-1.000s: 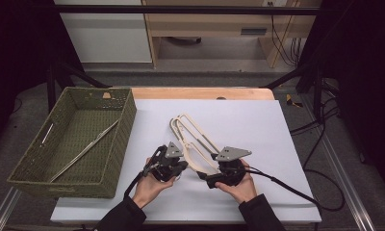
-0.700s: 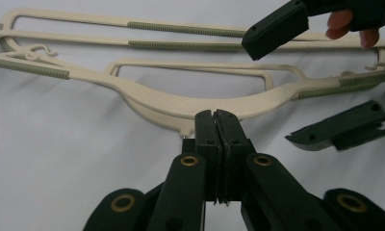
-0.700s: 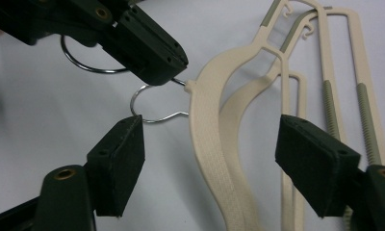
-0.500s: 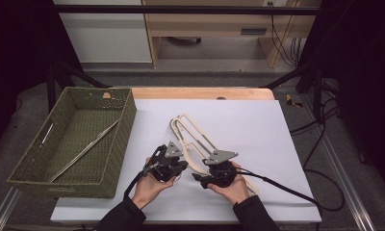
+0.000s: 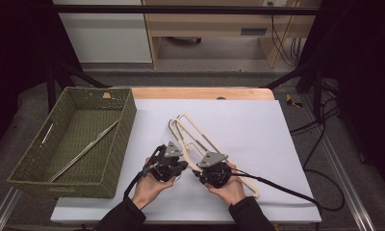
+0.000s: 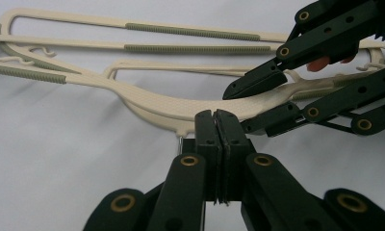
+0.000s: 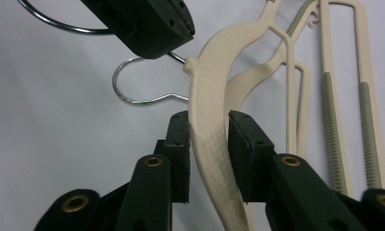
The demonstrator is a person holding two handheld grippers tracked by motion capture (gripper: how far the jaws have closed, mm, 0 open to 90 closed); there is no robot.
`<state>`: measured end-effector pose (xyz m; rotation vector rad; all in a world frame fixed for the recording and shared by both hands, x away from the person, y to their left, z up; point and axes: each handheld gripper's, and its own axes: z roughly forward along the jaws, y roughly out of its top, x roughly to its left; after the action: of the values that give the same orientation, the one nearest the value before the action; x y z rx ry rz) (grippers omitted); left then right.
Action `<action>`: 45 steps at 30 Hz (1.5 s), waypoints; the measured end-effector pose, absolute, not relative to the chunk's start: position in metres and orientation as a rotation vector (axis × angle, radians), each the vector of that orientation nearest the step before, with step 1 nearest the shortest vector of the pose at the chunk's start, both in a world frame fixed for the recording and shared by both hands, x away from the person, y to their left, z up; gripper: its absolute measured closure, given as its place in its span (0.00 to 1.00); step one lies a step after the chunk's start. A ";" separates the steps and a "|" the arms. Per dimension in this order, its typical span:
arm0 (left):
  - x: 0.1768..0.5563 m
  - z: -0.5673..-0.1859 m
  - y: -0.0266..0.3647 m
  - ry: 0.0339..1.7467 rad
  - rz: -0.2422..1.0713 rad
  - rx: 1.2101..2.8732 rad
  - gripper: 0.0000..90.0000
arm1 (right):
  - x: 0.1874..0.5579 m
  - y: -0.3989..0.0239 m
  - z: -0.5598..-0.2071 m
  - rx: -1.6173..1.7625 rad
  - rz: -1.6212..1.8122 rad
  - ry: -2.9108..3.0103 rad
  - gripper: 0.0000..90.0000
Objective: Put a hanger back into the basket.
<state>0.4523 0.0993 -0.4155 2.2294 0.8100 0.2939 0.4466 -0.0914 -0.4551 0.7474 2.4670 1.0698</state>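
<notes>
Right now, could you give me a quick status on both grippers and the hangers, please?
Left gripper shut at the hanger's neck, on its hook. Right gripper jaws straddle the top hanger. Second hanger underneath. Basket off left, nothing blocking.

Upper cream hanger (image 7: 214,144): lower arm runs off frame at 6 o'clock in right gripper view. Its wire hook (image 7: 142,84) partly hidden behind left hand-held gripper (image 7: 147,24). Thin rods (image 5: 84,149) in the wicker basket (image 5: 116,144): too small to identify.

Hangers (image 5: 190,132) lie on the table (image 5: 258,120), basket (image 5: 118,139) left.
</notes>
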 end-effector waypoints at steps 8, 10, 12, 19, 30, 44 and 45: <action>0.454 -0.406 0.109 0.766 0.251 2.121 0.87 | 0.444 -0.093 -0.452 0.723 1.062 2.447 0.82; 0.453 -0.398 0.116 0.744 0.272 2.077 0.76 | 0.444 -0.094 -0.452 0.708 1.034 2.446 0.82; 0.451 -0.388 0.123 0.737 0.312 2.033 0.65 | 0.444 -0.095 -0.451 0.695 1.017 2.440 0.84; 0.449 -0.363 0.154 0.726 0.371 1.917 0.34 | 0.443 -0.102 -0.442 0.685 1.018 2.428 0.85; 0.455 -0.372 0.172 0.757 0.413 1.934 0.17 | 0.446 -0.130 -0.421 0.723 1.035 2.335 0.90; 0.455 -0.376 0.170 0.736 0.408 1.971 0.10 | 0.450 -0.175 -0.399 0.780 1.069 2.222 0.96; 0.454 -0.376 0.170 0.737 0.405 1.968 0.10 | 0.449 -0.176 -0.397 0.781 1.083 2.222 0.96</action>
<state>0.4543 0.1699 -0.3764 1.9680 0.7369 0.4049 0.4493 -0.1763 -0.3971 0.7805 2.2221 1.0834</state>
